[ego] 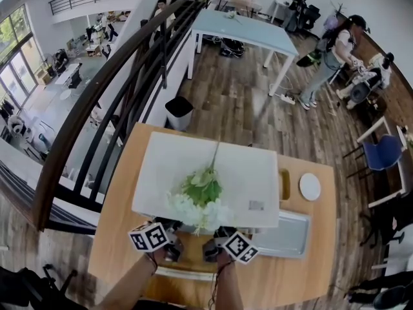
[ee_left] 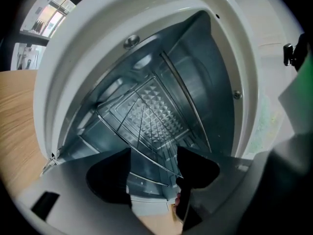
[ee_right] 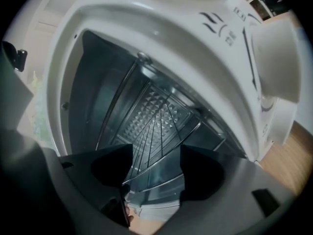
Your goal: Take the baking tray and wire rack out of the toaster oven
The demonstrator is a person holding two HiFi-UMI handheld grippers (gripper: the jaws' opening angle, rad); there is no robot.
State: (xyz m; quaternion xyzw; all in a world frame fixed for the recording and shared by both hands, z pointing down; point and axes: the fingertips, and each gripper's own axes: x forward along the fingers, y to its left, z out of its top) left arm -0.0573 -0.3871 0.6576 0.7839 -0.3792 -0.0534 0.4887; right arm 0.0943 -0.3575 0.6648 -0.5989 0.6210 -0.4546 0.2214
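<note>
1. Two claws, the left claw [ee_left: 154,156] and the right claw [ee_right: 155,153], point into the mouth of the toaster oven [ego: 168,173] from its 6 o'clock side. Each stands wide open and grips nothing.
2. Wire rack [ee_left: 142,131]: it sits inside the oven cavity. Its front wire crosses the gap between each claw's fingers, and neither gripper view shows a pad pressing on it.
3. Baking tray [ego: 284,234]: the silver tray on the table [ego: 122,237], at about 4 o'clock of the oven, looks to be this item and is already out. By that reading, you have only the rack to draw.
4. Risk, missed grip: the front wire is thin. If you close with it off the pads, a claw may shut on air or catch only a sliver.
5. Risk, jamming: an unequal pull from your two claws would skew the rack in its side guides and wedge it.
6. Risk, drop: once clear of the guides, the rack loses its rear support. A loose pinch would let it swing down and strike the table.
7. Risk, collateral: the flowers [ego: 201,192] rest on the oven's top near its 6 o'clock edge, above your claws. Lifting as you withdraw could brush them off, and a hard tug may drag the oven across the table.
</note>
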